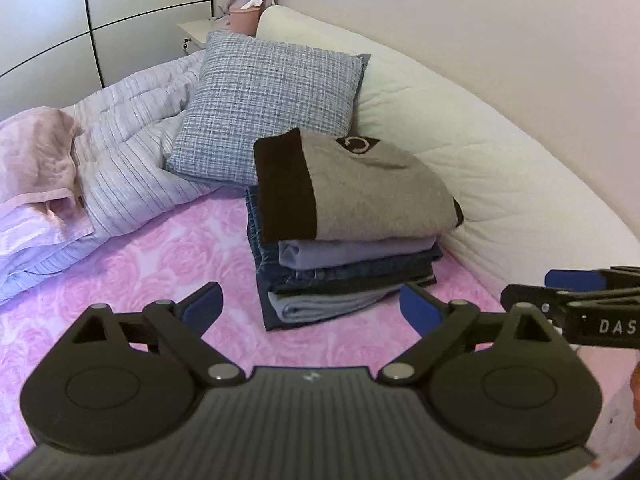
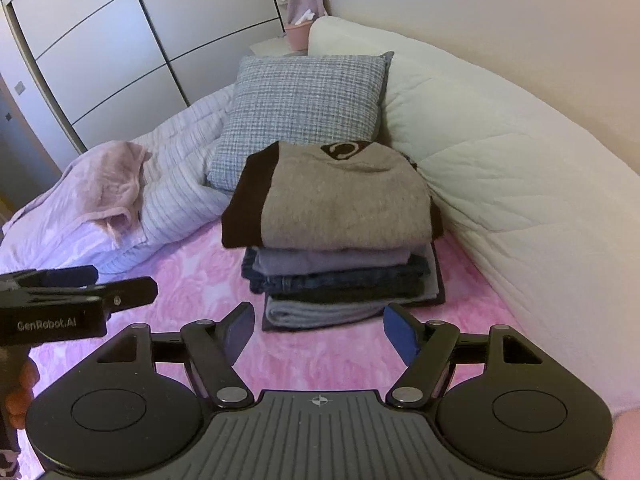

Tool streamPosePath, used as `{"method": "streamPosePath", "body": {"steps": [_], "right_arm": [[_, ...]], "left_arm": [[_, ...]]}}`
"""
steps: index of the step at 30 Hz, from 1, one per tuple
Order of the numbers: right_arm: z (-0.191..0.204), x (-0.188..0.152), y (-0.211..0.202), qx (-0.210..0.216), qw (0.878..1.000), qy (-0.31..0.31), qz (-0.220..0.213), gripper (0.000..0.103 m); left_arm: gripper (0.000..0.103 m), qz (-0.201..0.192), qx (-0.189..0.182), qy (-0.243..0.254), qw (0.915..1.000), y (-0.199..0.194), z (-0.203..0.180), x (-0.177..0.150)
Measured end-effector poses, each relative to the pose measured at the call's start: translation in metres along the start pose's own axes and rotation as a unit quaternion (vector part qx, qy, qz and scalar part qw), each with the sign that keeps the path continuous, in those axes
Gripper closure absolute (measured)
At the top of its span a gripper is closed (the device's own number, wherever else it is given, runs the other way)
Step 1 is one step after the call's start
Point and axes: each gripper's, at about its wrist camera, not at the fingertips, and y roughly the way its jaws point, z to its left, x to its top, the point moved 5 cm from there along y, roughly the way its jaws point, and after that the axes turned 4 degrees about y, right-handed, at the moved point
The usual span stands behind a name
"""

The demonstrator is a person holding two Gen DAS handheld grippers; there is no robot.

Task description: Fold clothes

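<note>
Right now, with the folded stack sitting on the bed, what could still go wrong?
The sweater on top overhangs the narrower clothes beneath on its dark-sleeve side, so the stack might lean or slide on the soft pink sheet. It also sits close against the white cushion, which could nudge it.

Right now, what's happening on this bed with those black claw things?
A person is folding clothes with a hand-held gripper in each hand. The left gripper and right gripper are both open and empty, hovering over the pink rose-patterned bedsheet. In front of them sits a neat stack of folded clothes, topped by a grey sweater with dark brown trim. Behind it leans a grey-blue woven cushion.
</note>
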Motion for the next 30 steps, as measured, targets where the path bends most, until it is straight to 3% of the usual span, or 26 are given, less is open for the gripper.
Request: {"method": "streamPosePath", "body": {"steps": [13, 30], "right_arm": [[0.003, -0.038, -0.041, -0.012, 1.0, 0.014, -0.008, 0.034], [0.013, -0.056, -0.053, -0.003, 1.0, 0.001, -0.006, 0.034]], "left_arm": [[0.01, -0.005, -0.021, 0.02, 0.9996, -0.038, -0.018, -0.028], [0.01, -0.008, -0.019, 0.021, 0.9996, -0.054, -0.021, -0.041]]}}
